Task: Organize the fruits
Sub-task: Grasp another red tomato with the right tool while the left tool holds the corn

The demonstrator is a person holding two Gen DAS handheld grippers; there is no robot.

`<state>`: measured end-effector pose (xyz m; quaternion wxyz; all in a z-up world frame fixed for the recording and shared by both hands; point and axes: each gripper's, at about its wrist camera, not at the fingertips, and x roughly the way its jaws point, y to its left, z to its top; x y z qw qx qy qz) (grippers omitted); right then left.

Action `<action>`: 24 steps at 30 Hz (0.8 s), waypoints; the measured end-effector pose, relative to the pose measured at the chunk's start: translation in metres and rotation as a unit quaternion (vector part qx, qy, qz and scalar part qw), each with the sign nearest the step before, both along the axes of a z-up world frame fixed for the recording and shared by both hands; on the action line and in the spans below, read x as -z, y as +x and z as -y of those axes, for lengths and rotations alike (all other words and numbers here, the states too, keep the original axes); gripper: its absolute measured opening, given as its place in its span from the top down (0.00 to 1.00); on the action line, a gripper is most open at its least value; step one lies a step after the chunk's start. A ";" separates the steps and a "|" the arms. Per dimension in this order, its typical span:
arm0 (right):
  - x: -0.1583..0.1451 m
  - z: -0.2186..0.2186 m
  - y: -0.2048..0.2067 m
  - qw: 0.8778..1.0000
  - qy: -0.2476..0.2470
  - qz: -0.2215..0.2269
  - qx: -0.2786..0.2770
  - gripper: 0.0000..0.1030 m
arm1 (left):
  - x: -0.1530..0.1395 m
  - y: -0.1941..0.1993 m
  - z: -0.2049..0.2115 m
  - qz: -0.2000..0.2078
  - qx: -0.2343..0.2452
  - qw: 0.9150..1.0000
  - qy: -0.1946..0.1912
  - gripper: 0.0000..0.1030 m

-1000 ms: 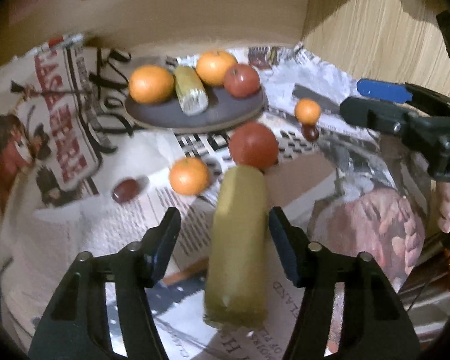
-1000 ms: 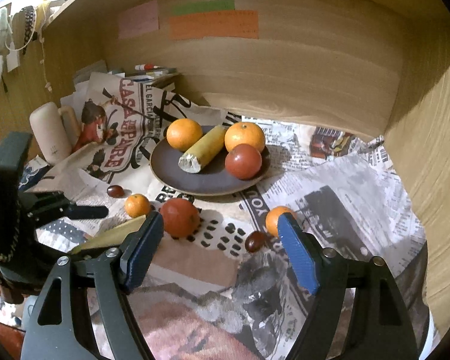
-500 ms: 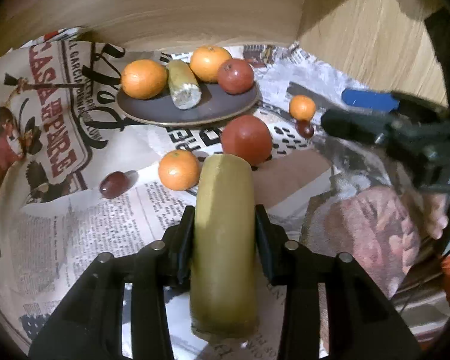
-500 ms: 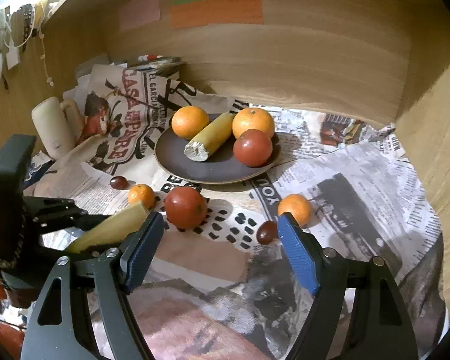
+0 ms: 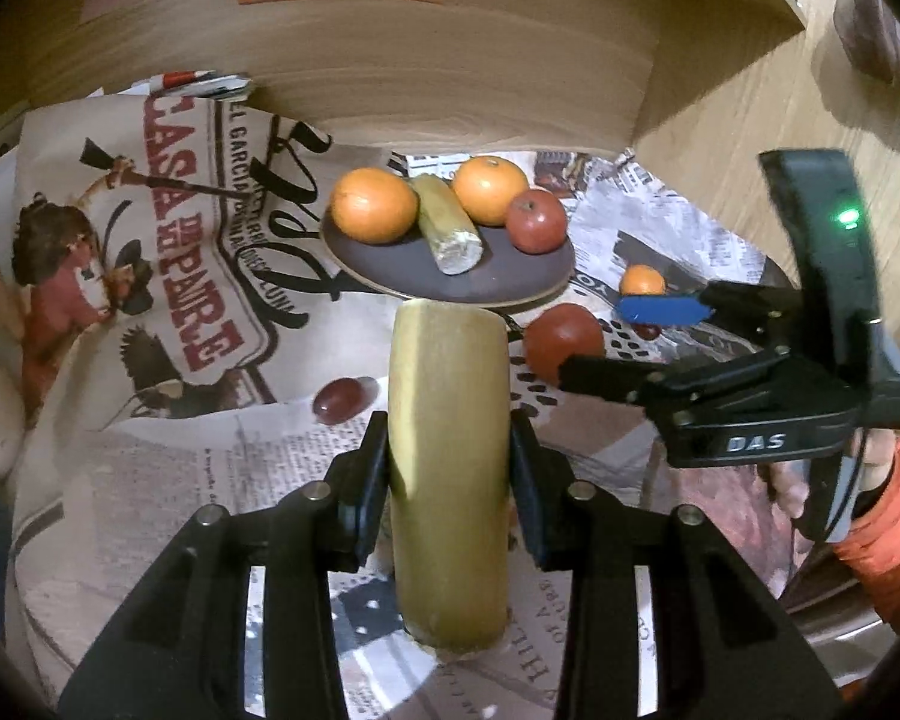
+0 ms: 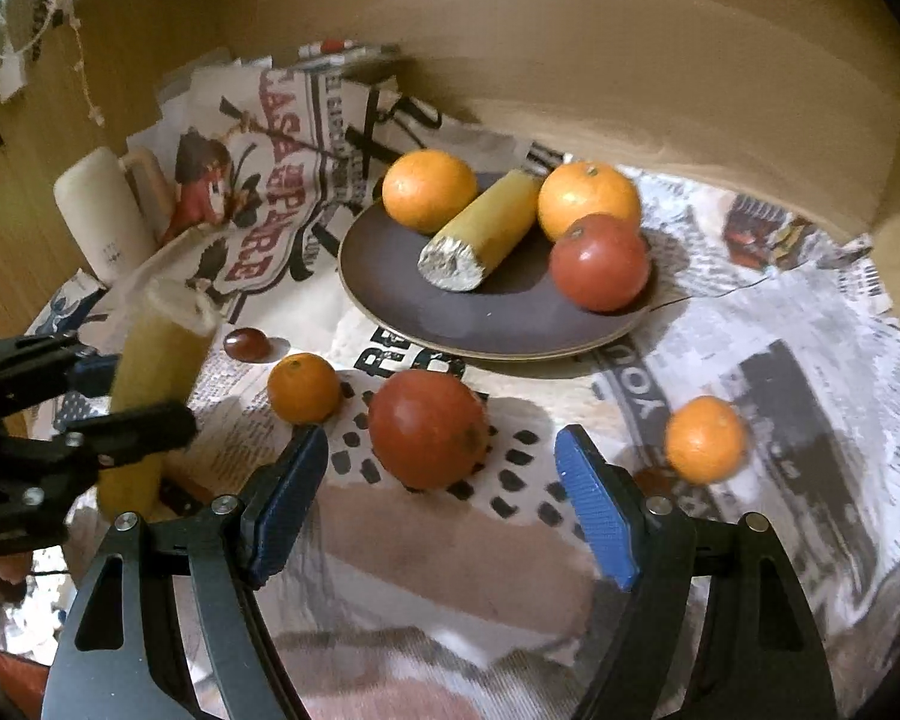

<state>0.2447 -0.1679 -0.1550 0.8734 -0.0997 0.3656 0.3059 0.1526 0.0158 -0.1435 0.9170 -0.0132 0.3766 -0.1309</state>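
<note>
My left gripper (image 5: 448, 468) is shut on a yellow banana piece (image 5: 448, 468) and holds it raised above the newspaper; it also shows in the right wrist view (image 6: 150, 396). A dark plate (image 6: 498, 318) holds two oranges (image 6: 429, 189), a banana piece (image 6: 480, 234) and a red apple (image 6: 600, 261). My right gripper (image 6: 441, 495) is open, its blue pads either side of a loose red tomato (image 6: 429, 429) just ahead. A small mandarin (image 6: 303, 387), a grape (image 6: 246, 343) and another mandarin (image 6: 705, 438) lie on the paper.
Newspaper (image 6: 780, 360) covers the surface inside a wooden alcove, with the back wall (image 6: 630, 72) close behind the plate. A cream mug (image 6: 105, 222) stands at the left. The right gripper's body (image 5: 780, 408) shows at the right of the left wrist view.
My left gripper closed on the banana piece and lifted it off the paper. My right gripper moved forward and down toward the loose tomato, staying open.
</note>
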 end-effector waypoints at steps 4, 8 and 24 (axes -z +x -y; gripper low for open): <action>0.005 -0.005 0.006 1.000 -0.007 -0.008 -0.004 0.27 | -0.004 0.001 -0.008 0.007 -0.007 1.000 -0.005 0.64; 0.009 -0.010 0.007 1.000 -0.011 -0.016 -0.013 0.37 | -0.007 0.005 -0.014 0.010 -0.011 1.000 -0.010 0.64; 0.000 -0.007 0.006 1.000 0.003 0.003 -0.010 0.59 | -0.030 0.020 -0.018 0.038 -0.022 0.999 -0.011 0.64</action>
